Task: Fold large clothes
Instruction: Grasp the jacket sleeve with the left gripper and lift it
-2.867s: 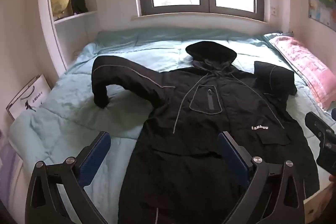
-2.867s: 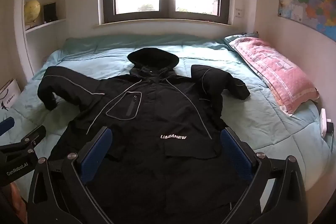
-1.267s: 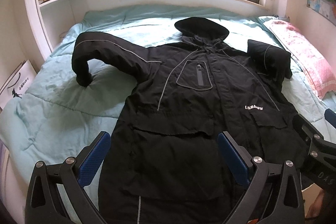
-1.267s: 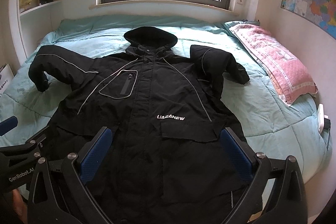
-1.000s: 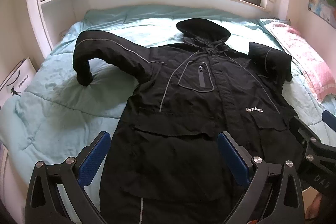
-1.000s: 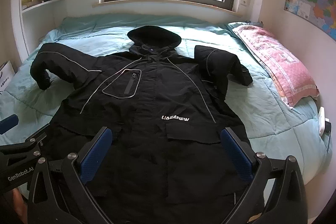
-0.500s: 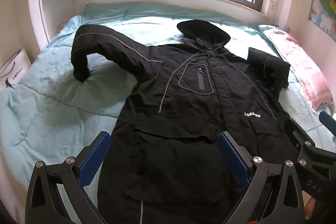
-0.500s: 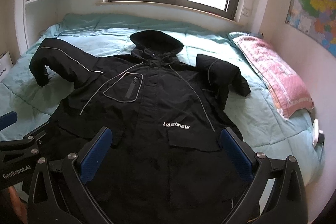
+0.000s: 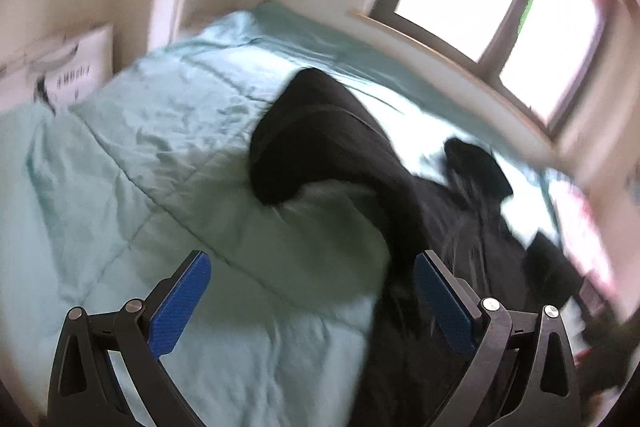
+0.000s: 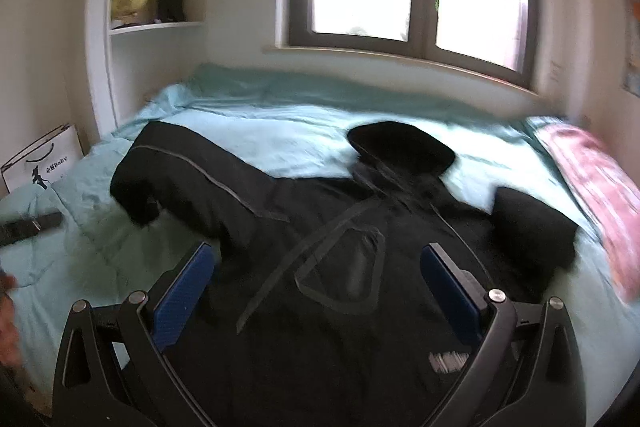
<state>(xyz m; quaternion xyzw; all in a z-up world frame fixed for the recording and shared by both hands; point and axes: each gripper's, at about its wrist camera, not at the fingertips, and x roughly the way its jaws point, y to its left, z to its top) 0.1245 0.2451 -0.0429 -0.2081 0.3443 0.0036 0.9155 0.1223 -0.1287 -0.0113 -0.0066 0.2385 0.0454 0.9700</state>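
While the bed [image 10: 280, 131] carries the black coat [image 10: 360, 287] spread flat at its centre, sleeve [image 9: 320, 131] out toward ten o'clock, left tongs [image 9: 312, 299] and right tongs [image 10: 320, 287] both gape empty; a shallow pinch could let the slick fabric slip.

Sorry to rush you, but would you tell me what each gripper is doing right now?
Left gripper: open, holding nothing, above the bedspread.
Right gripper: open, holding nothing, above the black jacket.
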